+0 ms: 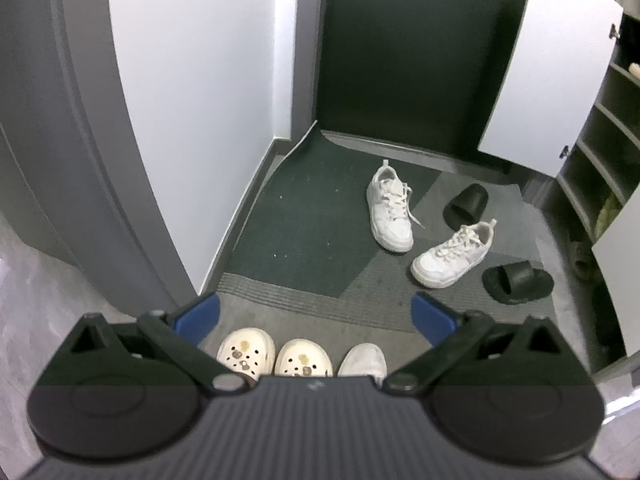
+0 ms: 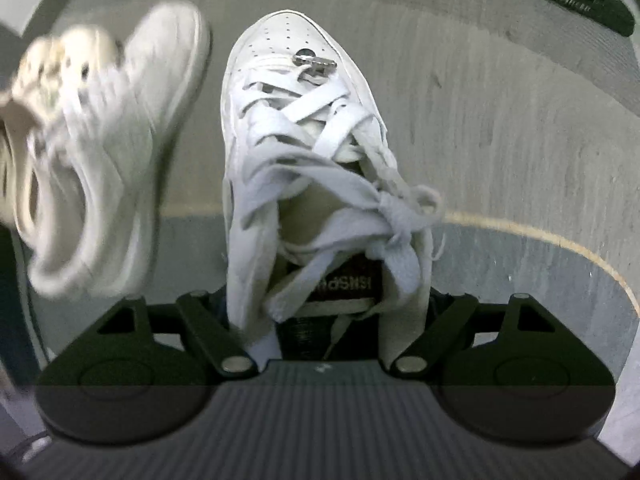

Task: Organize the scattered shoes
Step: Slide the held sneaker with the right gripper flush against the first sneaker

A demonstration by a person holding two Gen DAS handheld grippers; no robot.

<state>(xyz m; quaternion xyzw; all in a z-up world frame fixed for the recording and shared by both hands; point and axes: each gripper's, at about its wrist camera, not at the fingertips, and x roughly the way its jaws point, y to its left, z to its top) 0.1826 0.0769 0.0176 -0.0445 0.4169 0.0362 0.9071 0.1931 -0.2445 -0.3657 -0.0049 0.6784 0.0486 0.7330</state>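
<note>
Close to lens, R side: R hand-held gripper (image 2: 332,308), set wide astride heel end of laced white sneaker (image 2: 304,140), toe pointing away. Pads hidden behind the shoe, so can't tell if clamped or only straddling. L hand-held gripper (image 1: 316,316): spread wide, nothing between the blue pads, hovering over the entry floor.

Biggest item: shoe cabinet (image 1: 600,140) at far R, door swung open, shelves showing. Contents too dim to read. Next, dark mat (image 1: 312,208) in front of the door.

On/near the mat: two loose white sneakers (image 1: 390,206), angled apart, not paired up. Beside them two black slides (image 1: 518,280), well apart, facing diff. ways.

Along the near edge, under the L tool: two cream clogs (image 1: 246,350) side by side, toes fwd, w/ a white toe cap (image 1: 362,360) just beside them. Looks like a tidy row.

Est. progress: partway. Near row in order; four shoes by the mat scattered, plus the laced one at the R tool. Can't settle whether the row or the cabinet is the final spot.
</note>
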